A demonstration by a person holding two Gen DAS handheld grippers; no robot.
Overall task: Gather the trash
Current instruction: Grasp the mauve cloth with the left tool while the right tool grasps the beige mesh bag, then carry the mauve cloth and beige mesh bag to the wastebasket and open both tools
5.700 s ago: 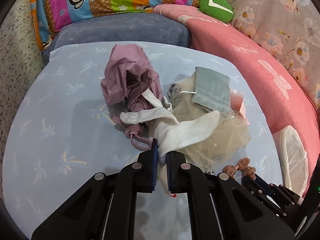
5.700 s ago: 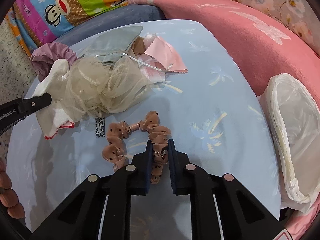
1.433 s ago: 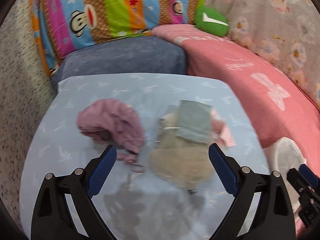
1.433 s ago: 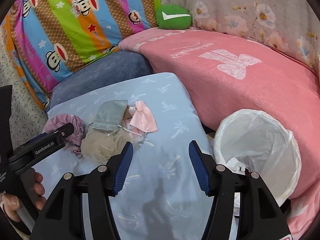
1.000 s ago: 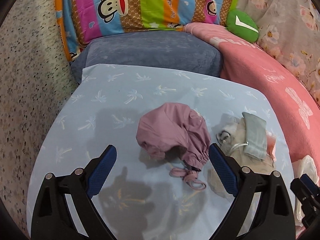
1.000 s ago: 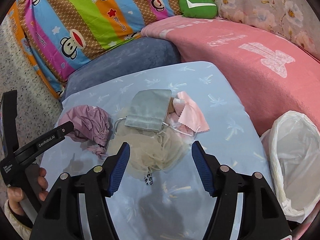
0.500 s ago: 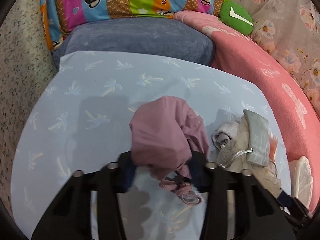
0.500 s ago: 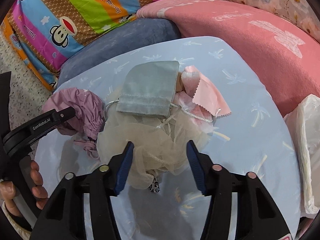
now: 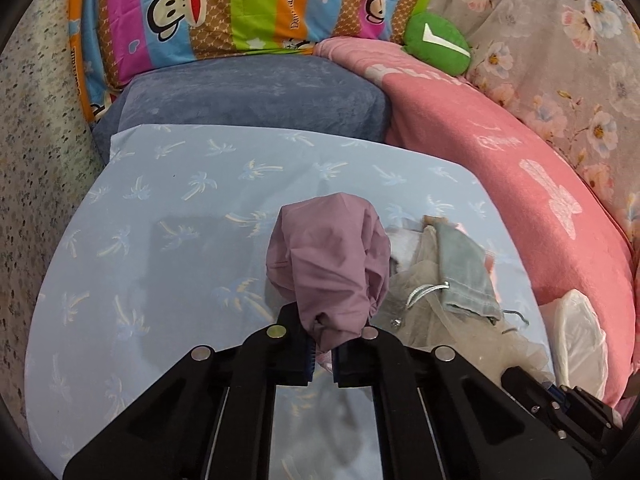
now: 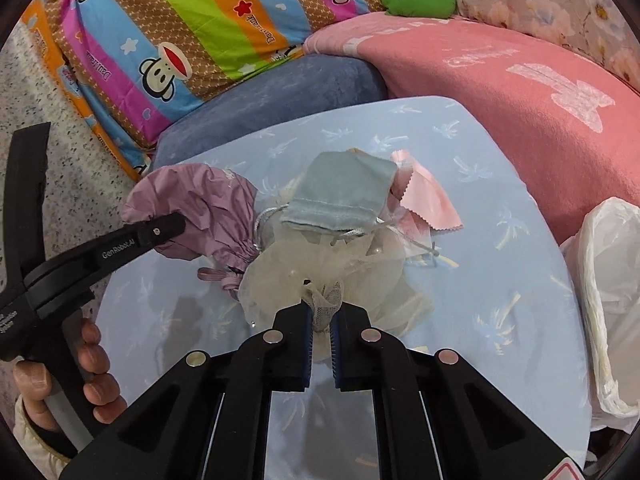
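The left claw is closed on the gathered neck of a crumpled mauve drawstring fabric bag, which bulges up in front of its jaws above the pale blue palm-print bench. The right claw is closed on a pinch of a cream gauzy mesh pouch that lies heaped on the same bench. A grey-blue velvet drawstring pouch rests on top of the mesh, and a pink cloth square with zigzag edges lies just beside it, partly tucked under. The mauve bag's cords trail against the mesh heap. In the right wrist view a hand grips the left tool's handle at the bench's left edge. A bin lined with a white plastic bag stands off the bench's right side, against a pink blanket. Behind the bench sit a blue-grey cushion, a striped monkey-print pillow and a green plush.
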